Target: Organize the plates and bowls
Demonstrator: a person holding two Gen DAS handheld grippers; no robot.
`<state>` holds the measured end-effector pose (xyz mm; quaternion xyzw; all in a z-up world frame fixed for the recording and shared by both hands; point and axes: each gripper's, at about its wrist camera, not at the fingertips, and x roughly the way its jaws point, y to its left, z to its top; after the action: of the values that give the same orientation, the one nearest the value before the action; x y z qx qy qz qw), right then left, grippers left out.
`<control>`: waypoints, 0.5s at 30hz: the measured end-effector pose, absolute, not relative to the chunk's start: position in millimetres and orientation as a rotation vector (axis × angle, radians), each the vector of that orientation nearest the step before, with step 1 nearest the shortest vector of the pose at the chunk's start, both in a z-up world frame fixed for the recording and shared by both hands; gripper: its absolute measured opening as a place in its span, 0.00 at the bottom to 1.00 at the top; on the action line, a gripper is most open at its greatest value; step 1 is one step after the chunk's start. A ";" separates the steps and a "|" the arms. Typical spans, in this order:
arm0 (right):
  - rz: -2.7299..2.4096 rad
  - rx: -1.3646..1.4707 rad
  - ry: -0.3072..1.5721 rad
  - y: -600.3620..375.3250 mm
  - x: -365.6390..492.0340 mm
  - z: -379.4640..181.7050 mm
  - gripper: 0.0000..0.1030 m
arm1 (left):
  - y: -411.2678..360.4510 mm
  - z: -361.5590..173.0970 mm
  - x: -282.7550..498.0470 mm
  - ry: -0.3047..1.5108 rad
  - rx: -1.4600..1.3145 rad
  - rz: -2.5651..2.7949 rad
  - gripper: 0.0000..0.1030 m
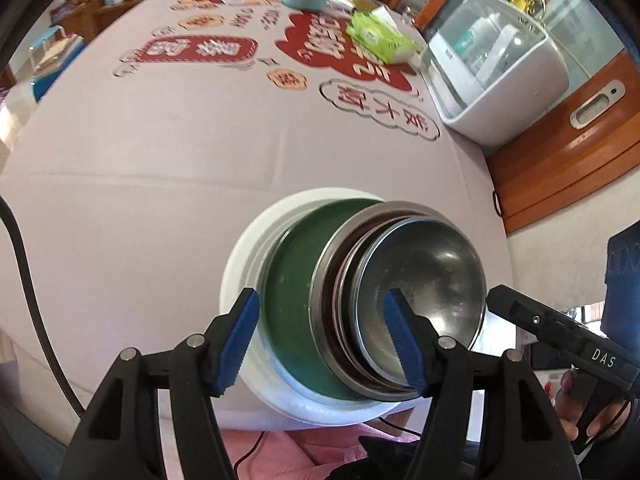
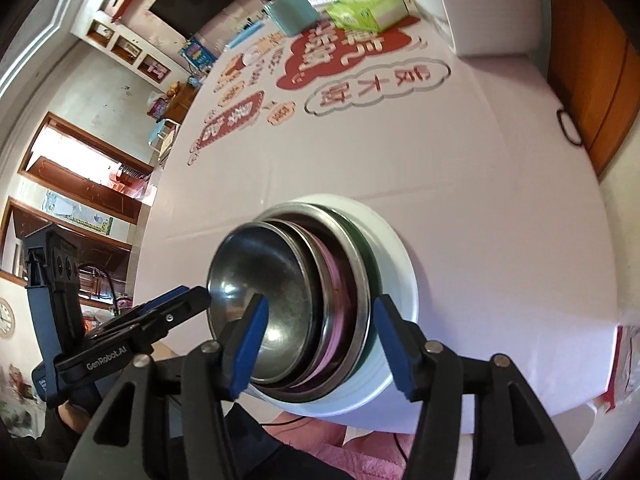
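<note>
Claws, left (image 1: pixel 320 344) and right (image 2: pixel 318 346), are both hanging part-open, gripping nothing, over the nested bowls (image 1: pixel 424 280) near the counter's (image 1: pixel 160 160) near edge; stacking is looking done.

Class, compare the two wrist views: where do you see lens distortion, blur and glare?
Left wrist view: the fisheye bows the tablecloth into a dome, its far print slightly blurred, and soft highlights sit inside the steel bowl. Right wrist view: the horizon is tilted, the far tissue pack is smeared, and bright glints show in the bowl.
</note>
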<state>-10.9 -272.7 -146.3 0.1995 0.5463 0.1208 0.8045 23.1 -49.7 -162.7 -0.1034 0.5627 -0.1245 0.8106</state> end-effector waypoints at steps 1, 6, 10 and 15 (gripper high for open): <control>0.255 0.408 1.156 -272.7 -13.0 -141.6 0.58 | -50.6 -159.8 20.8 1.195 -0.218 -0.254 0.64; 0.233 0.320 1.067 -278.0 -26.4 -114.9 0.65 | -49.9 -136.4 5.0 1.140 -0.203 -0.191 0.67; 0.230 0.258 0.998 -281.3 -40.1 -89.1 0.74 | -50.1 -111.4 -6.1 1.080 -0.201 -0.165 0.68; 0.242 0.212 0.949 -281.2 -57.0 -61.8 0.82 | -54.5 -77.2 -14.2 1.014 -0.179 -0.150 0.72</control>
<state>-57.0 -281.2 -61.8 0.1016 0.4550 0.1161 0.8770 -14.2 -54.5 -77.2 -0.0854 0.4843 -0.0717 0.8678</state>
